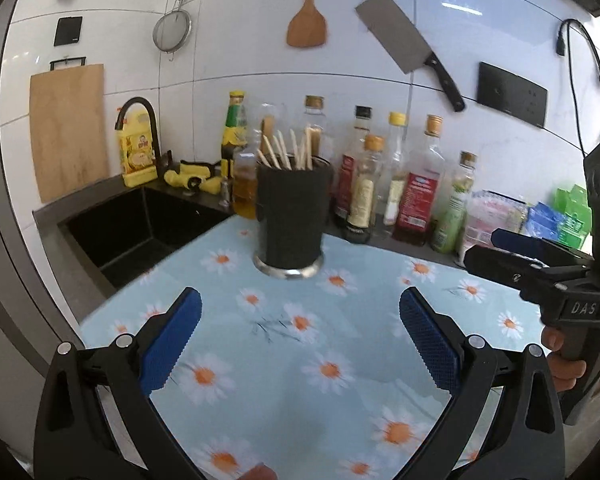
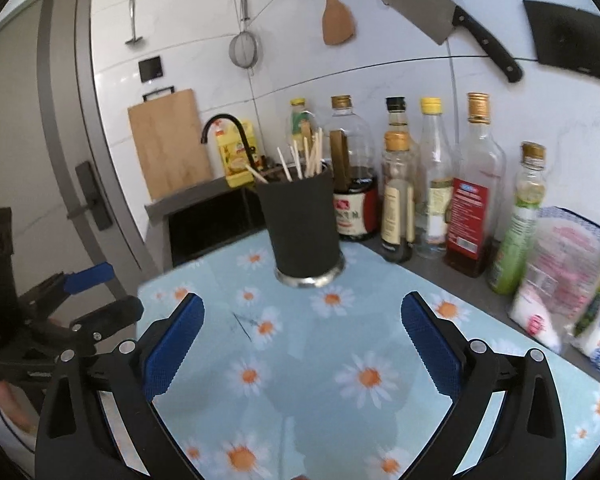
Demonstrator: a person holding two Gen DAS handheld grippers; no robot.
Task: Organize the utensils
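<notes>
My left gripper (image 1: 300, 344) and right gripper (image 2: 302, 346) are black with blue ribbed pads. The table's pale blue cloth (image 1: 340, 360) is printed with white, orange-centred daisies. At twelve o'clock, a matt black holder (image 1: 294, 216) with a silver base carries pale wooden chopsticks (image 1: 288, 152).
</notes>
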